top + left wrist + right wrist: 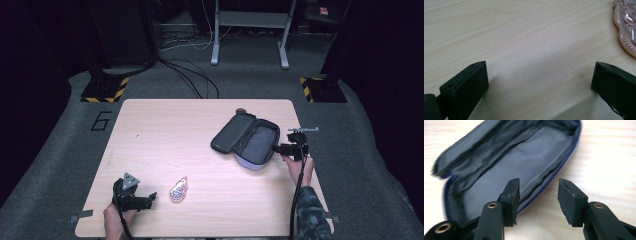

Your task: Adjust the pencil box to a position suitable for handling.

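Left tongs point(150, 200) are spread wide with nothing between them, low over the desk point(165, 130) near its front edge, and the little pink packet point(178, 190) sits just beside them. Right tongs point(278, 148) are spread too, straddling the near rim of the open case point(247, 140) over at the right side of the desk. My guess at what goes sideways: the case is soft and floppy, so closing on that rim could just drag or fold it, and the packet's flat and glossy, so the left tongs might skid it across the wood instead of lifting it.
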`<act>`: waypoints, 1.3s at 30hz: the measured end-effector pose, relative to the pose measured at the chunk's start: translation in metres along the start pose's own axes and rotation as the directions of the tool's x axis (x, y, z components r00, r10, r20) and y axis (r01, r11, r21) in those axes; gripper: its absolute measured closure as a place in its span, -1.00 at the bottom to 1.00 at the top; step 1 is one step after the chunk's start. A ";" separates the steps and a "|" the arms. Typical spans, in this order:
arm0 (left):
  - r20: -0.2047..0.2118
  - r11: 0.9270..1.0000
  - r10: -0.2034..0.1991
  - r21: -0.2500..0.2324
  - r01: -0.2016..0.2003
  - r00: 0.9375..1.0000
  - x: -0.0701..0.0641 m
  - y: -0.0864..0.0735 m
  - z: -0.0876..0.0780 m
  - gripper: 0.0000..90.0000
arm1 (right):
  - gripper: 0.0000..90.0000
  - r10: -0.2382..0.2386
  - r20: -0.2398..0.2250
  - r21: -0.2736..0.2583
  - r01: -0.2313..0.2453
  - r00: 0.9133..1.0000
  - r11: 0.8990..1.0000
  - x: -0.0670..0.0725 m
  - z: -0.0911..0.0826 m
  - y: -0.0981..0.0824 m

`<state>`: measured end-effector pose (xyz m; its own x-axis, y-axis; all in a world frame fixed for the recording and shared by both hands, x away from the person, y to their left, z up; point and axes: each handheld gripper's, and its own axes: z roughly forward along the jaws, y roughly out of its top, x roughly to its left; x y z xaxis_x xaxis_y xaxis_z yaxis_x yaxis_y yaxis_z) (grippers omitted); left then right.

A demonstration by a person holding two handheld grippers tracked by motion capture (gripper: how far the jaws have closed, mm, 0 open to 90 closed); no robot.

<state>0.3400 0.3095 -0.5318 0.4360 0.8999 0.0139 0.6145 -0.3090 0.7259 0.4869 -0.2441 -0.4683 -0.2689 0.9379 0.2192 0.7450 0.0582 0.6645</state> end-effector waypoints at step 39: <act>0.000 1.000 0.001 -0.001 -0.001 1.000 0.000 0.000 0.000 -0.98 | 0.69 0.000 -0.072 0.069 0.005 0.997 0.998 0.032 0.011 -0.032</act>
<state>0.3400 0.3094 -0.5318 0.4366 0.8995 0.0141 0.6135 -0.3092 0.7266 0.4617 -0.2124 -0.4904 -0.3115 0.9111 0.2700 0.7842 0.0860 0.6145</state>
